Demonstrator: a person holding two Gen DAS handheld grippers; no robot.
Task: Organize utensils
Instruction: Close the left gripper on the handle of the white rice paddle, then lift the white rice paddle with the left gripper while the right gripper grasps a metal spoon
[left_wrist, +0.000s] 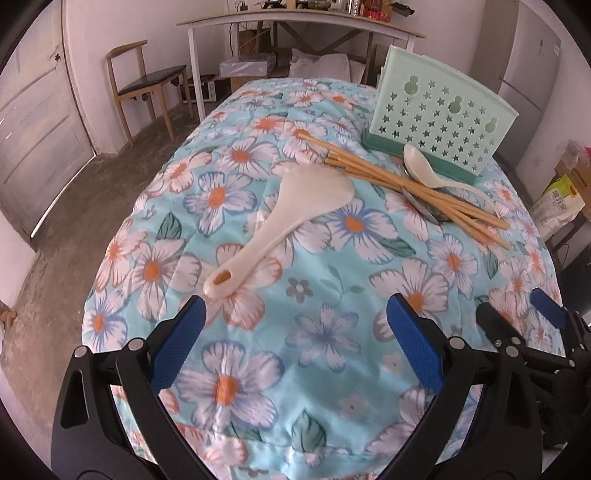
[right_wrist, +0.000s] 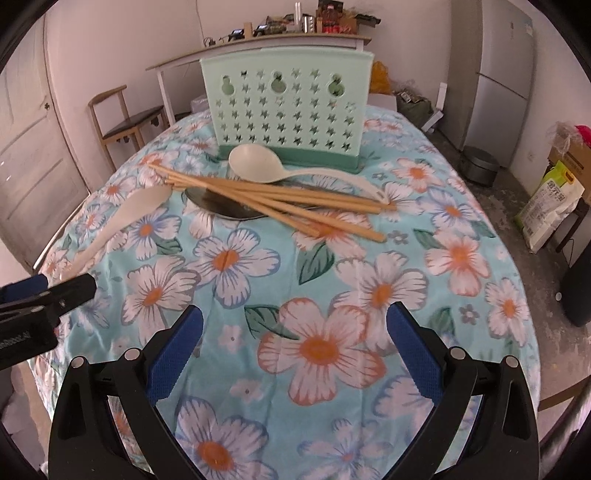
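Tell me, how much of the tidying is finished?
Nothing is sorted yet. The mint-green star-perforated plastic holder shows nothing inside, and both grippers, left and right, are open. Left: white plastic rice paddle, bamboo chopsticks, cream plastic soup spoon and a partly hidden metal utensil.

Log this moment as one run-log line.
left gripper: open | right gripper: open | white plastic rice paddle: on tablecloth | green perforated utensil holder: upright
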